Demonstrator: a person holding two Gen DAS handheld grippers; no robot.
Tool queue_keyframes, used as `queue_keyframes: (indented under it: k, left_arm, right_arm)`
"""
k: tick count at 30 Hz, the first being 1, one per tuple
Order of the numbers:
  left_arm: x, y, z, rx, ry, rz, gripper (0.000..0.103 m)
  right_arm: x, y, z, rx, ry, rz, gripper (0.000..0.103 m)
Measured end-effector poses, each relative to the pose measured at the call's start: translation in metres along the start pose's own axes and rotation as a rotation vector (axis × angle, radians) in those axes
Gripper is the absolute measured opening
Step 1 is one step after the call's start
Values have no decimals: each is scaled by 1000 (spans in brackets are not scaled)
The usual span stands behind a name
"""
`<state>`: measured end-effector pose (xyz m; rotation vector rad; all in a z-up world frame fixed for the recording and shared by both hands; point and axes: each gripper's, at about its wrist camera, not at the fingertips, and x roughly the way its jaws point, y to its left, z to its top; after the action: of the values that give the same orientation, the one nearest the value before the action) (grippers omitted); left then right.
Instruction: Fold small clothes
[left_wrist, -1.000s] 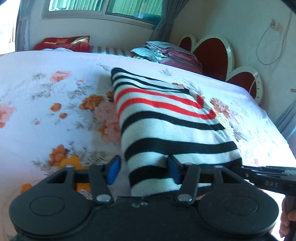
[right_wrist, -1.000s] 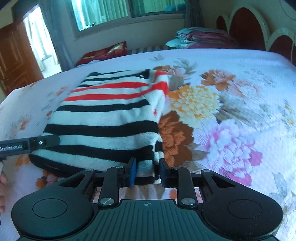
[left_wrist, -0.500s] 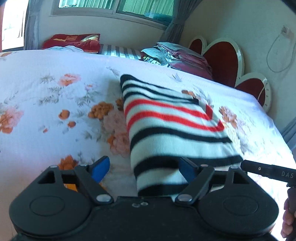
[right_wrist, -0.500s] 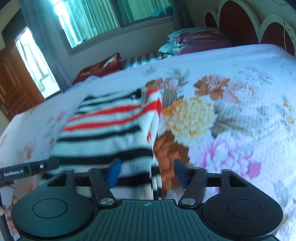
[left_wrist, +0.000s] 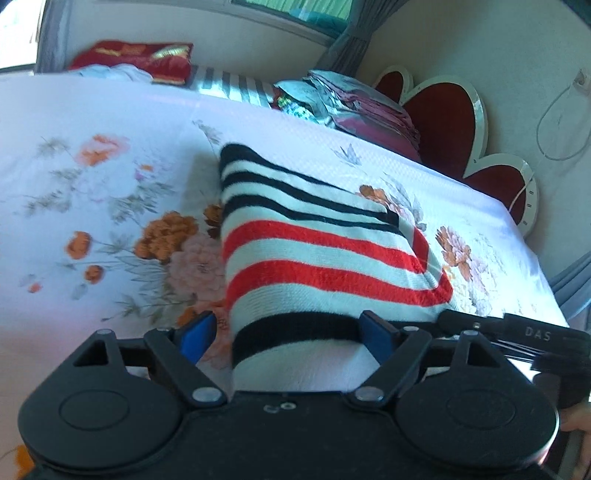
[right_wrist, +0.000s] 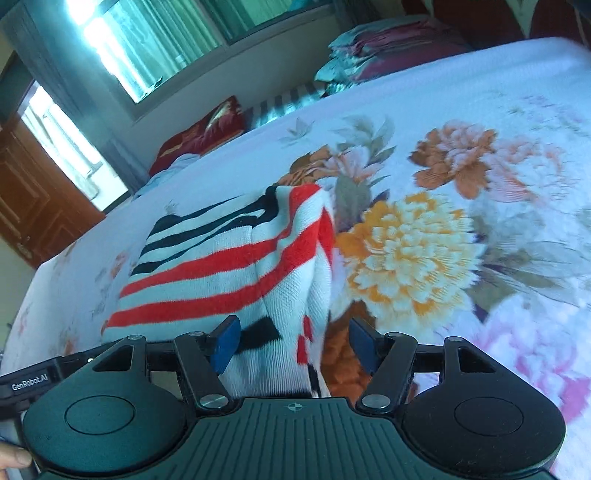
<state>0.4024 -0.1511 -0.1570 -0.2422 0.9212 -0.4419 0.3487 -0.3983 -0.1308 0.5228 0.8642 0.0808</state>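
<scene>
A folded knit garment (left_wrist: 317, 258) with black, red and white stripes lies on the flowered bedspread (left_wrist: 92, 221). My left gripper (left_wrist: 288, 336) is open, its blue pads wide apart on either side of the garment's near left end. The garment also shows in the right wrist view (right_wrist: 229, 273). My right gripper (right_wrist: 295, 345) is open, its pads astride the garment's near right edge. The nearest part of the garment is hidden under both gripper bodies.
The red heart-shaped headboard (left_wrist: 443, 110) stands at the right. A pile of folded clothes (left_wrist: 351, 107) and a red pillow (left_wrist: 136, 59) lie at the far side of the bed. A wooden door (right_wrist: 33, 199) is at the left.
Both grippers have opened: the right one let go of the garment's edge and the left pads spread wider. Both have moved forward over the garment.
</scene>
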Motion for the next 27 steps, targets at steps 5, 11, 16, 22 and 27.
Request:
queue_keyframes:
  k: [5, 11, 16, 22, 27]
  left_arm:
    - [22, 6, 3, -56, 50, -64, 83]
    - [28, 12, 6, -75, 74, -106, 78]
    - [26, 6, 6, -46, 62, -85, 71]
    - [15, -9, 7, 16, 33, -46, 55]
    - [-1, -14, 9, 52, 3, -53, 47]
  right_arm:
    - [22, -14, 5, 45, 26, 74, 64]
    - [34, -16, 8, 50, 52, 150, 52]
    - [35, -20, 7, 59, 46, 170, 43]
    - [20, 2, 5, 22, 0, 133, 33]
    - [5, 16, 6, 32, -32, 155, 32]
